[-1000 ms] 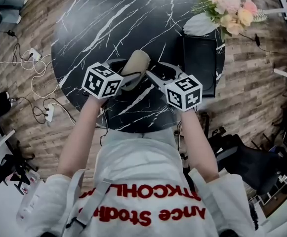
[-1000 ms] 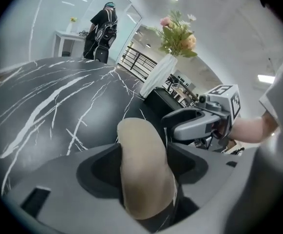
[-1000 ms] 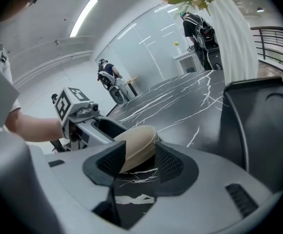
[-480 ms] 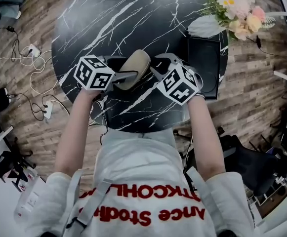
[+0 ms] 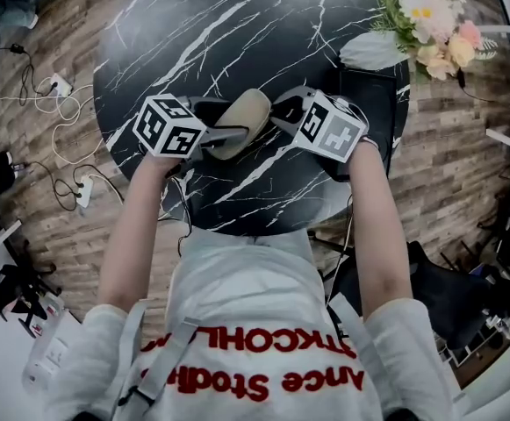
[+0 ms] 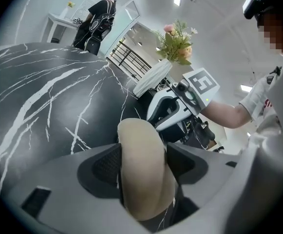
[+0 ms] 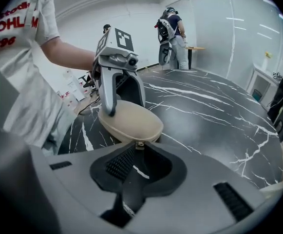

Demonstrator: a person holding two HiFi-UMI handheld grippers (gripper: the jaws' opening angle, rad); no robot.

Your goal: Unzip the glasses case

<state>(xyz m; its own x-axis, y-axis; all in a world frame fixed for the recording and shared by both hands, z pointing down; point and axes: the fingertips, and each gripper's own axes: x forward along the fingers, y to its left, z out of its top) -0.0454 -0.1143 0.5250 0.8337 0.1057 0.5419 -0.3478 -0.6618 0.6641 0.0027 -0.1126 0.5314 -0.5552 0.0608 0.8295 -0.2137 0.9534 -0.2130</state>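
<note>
Glasses case (image 5: pixel 240 119): beige, oval, zipped hard shell, over the near part of the round black marble bench (image 5: pixel 237 24), between the two hand-held grippers. Resting on the bench or raised just off it: cannot tell.

Left hand-held gripper (image 6: pixel 143 162): clamped on the glasses case, one dark ribbed pad against each long side, the rounded end of the case sticking out past the jaw tips. Marker cube (image 5: pixel 171 128) on top, forearm running back toward the white shirt with red lettering (image 5: pixel 263 358).

Right hand-held gripper (image 7: pixel 140 147): at the opposite end of the case, pointed steeply down. Jaws just been closing, now nearly together, tips pinched on the small metal zipper pull (image 7: pixel 140 144) at the seam. Zip seam closed along the visible edge.

Elsewhere on the bench: white vase (image 5: pixel 373 49) with pink and yellow flowers (image 5: pixel 430 16) at the far right edge, dark rectangular tray (image 5: pixel 369 103) just beside it, well apart from the case. On the wood floor (image 5: pixel 53 200) to the left: power strip (image 5: pixel 59 87) with white cables.
</note>
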